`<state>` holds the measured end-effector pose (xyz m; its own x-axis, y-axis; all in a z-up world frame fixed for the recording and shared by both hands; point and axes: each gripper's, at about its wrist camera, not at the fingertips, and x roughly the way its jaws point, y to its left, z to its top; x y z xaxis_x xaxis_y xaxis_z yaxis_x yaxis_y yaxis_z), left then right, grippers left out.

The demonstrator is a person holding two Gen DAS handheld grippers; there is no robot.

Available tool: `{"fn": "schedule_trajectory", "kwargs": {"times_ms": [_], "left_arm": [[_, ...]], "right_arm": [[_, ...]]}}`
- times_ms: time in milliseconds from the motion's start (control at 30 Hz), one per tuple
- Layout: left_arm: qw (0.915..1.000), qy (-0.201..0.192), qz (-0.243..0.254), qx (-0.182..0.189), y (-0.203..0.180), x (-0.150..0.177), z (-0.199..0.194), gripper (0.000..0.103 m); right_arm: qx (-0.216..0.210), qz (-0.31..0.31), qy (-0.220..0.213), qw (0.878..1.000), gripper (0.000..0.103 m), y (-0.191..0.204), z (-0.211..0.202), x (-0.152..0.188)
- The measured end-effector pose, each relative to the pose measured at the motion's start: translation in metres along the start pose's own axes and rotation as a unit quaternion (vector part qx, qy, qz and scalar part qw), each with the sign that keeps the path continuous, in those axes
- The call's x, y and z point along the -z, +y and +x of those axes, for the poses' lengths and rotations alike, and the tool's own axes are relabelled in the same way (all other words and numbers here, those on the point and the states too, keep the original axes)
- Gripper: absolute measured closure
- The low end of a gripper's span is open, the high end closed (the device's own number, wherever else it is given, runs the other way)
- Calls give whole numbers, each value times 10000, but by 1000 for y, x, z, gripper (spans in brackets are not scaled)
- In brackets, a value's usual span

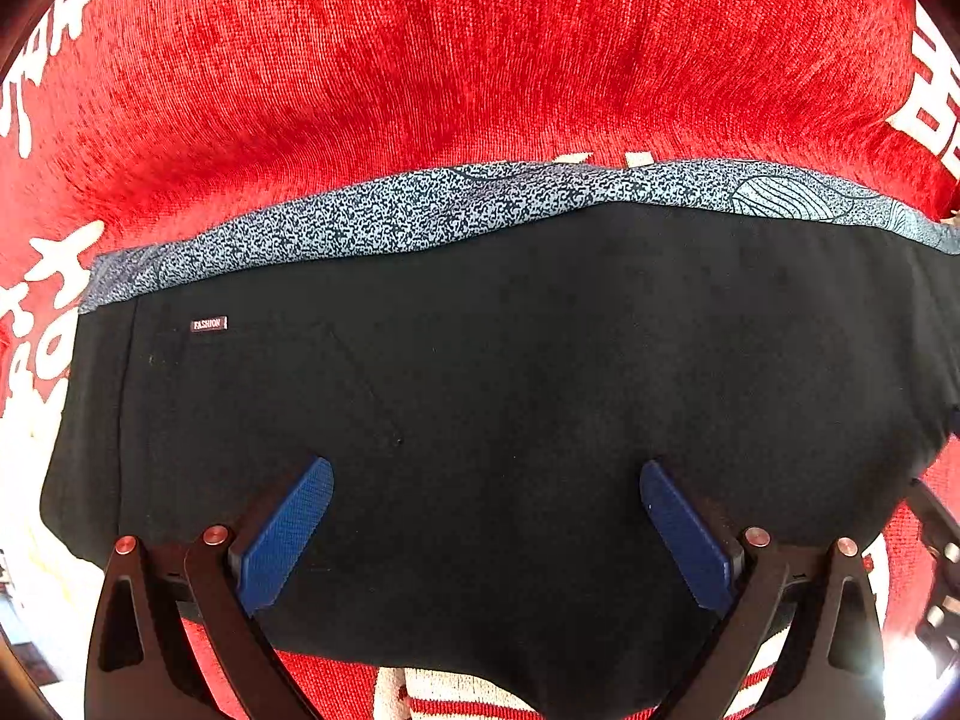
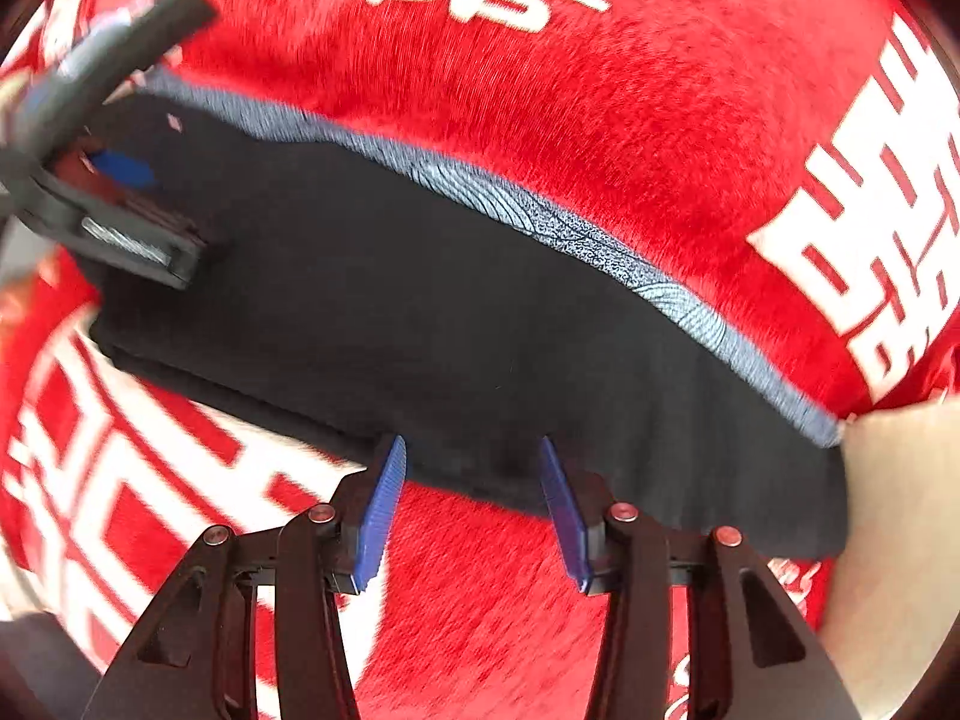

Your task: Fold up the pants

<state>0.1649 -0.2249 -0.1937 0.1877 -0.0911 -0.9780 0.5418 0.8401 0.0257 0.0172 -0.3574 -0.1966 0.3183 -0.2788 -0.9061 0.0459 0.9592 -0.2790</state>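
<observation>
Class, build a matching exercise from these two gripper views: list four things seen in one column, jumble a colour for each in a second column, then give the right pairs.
Column one:
1. pants
2. patterned band
3. blanket
4. pads

Column two:
A. blue
B. red with white characters
C. black
D. speckled grey-blue

Pairs: 1-C, 2-D, 3-B, 4-A.
</observation>
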Motion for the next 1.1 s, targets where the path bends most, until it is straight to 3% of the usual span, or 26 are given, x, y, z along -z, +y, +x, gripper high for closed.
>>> {"fn": "schedule_trajectory", "kwargs": {"times_ms": [33, 67, 200, 267, 400, 500, 567, 667, 700, 800, 933, 1100], "left_arm": [[10000, -6, 15, -19, -1, 0, 0, 0], [10000, -6, 29, -47, -2, 0, 0, 0], [9998, 111, -35, -130, -7, -6, -9, 0], [9999, -16, -148, -31, -12, -16, -18, 0], [9985, -351, -416, -61, -20, -54, -22, 0], [9959, -315, -714, -466, -26, -79, -2, 0], [9929, -173, -953, -689, -24, -89, 13, 0], [9889, -101, -1342, -637, -16, -98, 29, 0], [9879, -104, -1392, -669, -15, -99, 32, 0], [9862, -116, -1520, -640, -4, -101, 45, 0], [9862, -183, -1515, -637, -3, -102, 53, 0], [9866, -150, -1479, -672, -3, -103, 59, 0]], "right_arm": [[-287, 11, 177, 9994, 92, -2, 9, -2], [-501, 134, 314, 9982, 94, -5, 12, -2], [-896, 839, 581, 9907, 96, -26, 7, 5], [-1406, 1457, 715, 9767, 95, -46, 1, 16], [-1363, 2317, 364, 9625, 92, -96, -9, 13], [-1485, 2861, 236, 9463, 92, -127, 7, -12], [-1629, 2990, 95, 9402, 86, -136, 21, -35], [-1916, 3081, 137, 9318, 60, -135, 50, -66], [-1949, 3080, 151, 9311, 58, -134, 59, -73], [-1723, 2962, 215, 9392, 62, -134, 81, -83], [-1271, 3123, 173, 9413, 62, -163, 85, -68], [-925, 3532, 388, 9301, 60, -215, 86, -30]]}}
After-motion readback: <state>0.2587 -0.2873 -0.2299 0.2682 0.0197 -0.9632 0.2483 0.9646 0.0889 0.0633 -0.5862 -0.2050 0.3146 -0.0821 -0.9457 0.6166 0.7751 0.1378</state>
